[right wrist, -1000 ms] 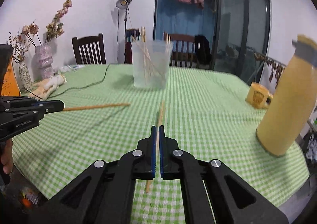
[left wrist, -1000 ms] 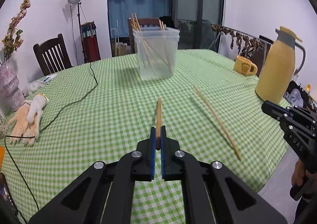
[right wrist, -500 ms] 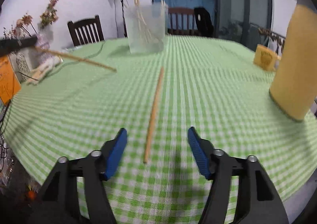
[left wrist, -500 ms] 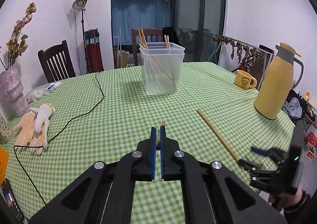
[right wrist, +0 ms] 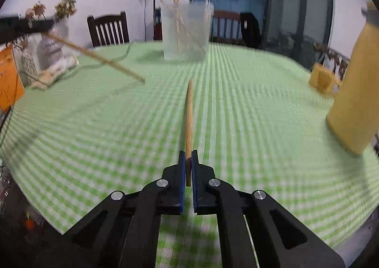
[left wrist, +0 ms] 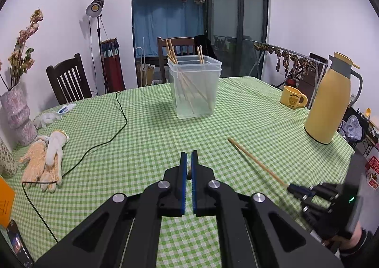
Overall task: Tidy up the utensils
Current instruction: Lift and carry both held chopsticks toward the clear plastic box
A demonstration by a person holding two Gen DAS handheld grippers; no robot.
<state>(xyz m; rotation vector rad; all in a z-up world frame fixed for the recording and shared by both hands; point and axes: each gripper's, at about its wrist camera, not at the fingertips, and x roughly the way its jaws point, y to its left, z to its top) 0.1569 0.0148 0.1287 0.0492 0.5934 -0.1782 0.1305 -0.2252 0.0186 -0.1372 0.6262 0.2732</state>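
My left gripper (left wrist: 187, 160) is shut on a wooden chopstick, whose end (left wrist: 189, 174) shows between the blue pads; in the right wrist view that chopstick (right wrist: 94, 56) slants down from the left gripper (right wrist: 26, 25) above the cloth. My right gripper (right wrist: 187, 158) is shut on a second chopstick (right wrist: 189, 111) that points forward low over the table; the left wrist view shows it (left wrist: 255, 161) with the right gripper (left wrist: 298, 191) at its near end. A clear plastic container (left wrist: 195, 89) with several chopsticks stands at the table's middle back; it also shows in the right wrist view (right wrist: 186, 31).
A yellow thermos (left wrist: 330, 100) and yellow mug (left wrist: 292, 101) stand at the right. Knit gloves (left wrist: 45, 161), a black cable (left wrist: 104, 142), a vase (left wrist: 19, 114) and a phone (left wrist: 17, 244) lie at the left. Chairs (left wrist: 67, 81) stand behind the green checked tablecloth (left wrist: 142, 130).
My right gripper opened, then closed again on the chopstick on the table. My left gripper rose and drew back, so its chopstick now tilts downward.
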